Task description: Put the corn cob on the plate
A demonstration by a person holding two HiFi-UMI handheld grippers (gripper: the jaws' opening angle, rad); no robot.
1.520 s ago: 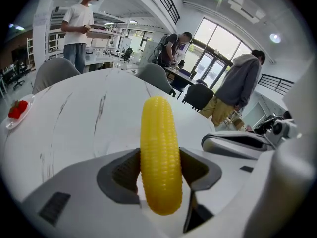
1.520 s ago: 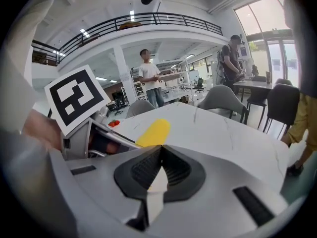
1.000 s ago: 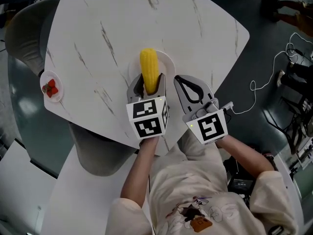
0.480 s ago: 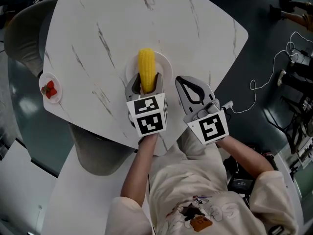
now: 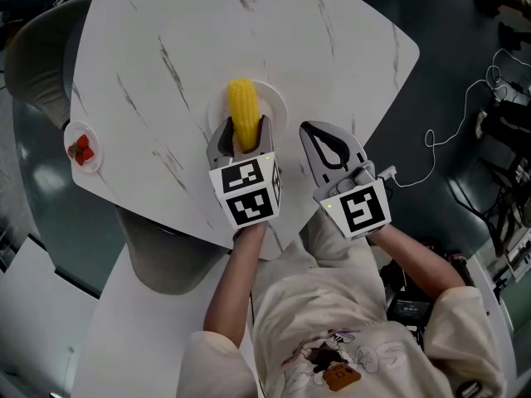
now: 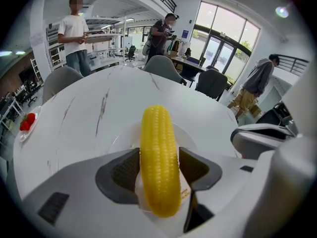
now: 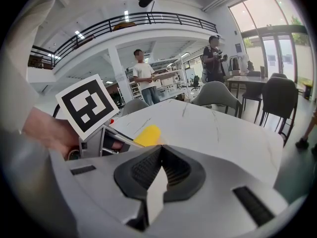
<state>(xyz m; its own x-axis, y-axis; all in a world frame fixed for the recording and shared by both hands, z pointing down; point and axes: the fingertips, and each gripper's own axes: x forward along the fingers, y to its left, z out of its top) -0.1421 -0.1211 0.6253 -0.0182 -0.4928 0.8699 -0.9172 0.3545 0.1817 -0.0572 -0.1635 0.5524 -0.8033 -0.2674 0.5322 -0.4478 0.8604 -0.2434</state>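
My left hand-held gripper (image 5: 241, 138) clamps the near half of the yellow ridged corn cob (image 5: 242, 108), far end over the round white plate (image 5: 279, 104); I'd lower it flat on the centre and part the jaws slowly so it can't roll. My right hand-held gripper (image 5: 330, 146) idles just beside, jaws together, empty. White marble-veined tabletop (image 5: 158, 31), small dish of red fruit (image 5: 81, 149) at its left edge, bright glass-fronted office hall.

A white counter (image 5: 332, 65) with thin grey veins and rounded corners carries two things. A round white plate (image 5: 275, 110) sits near its front edge. A small dish (image 5: 71, 136) of red fruit (image 5: 81, 149) sits at its left edge, well apart from the plate.
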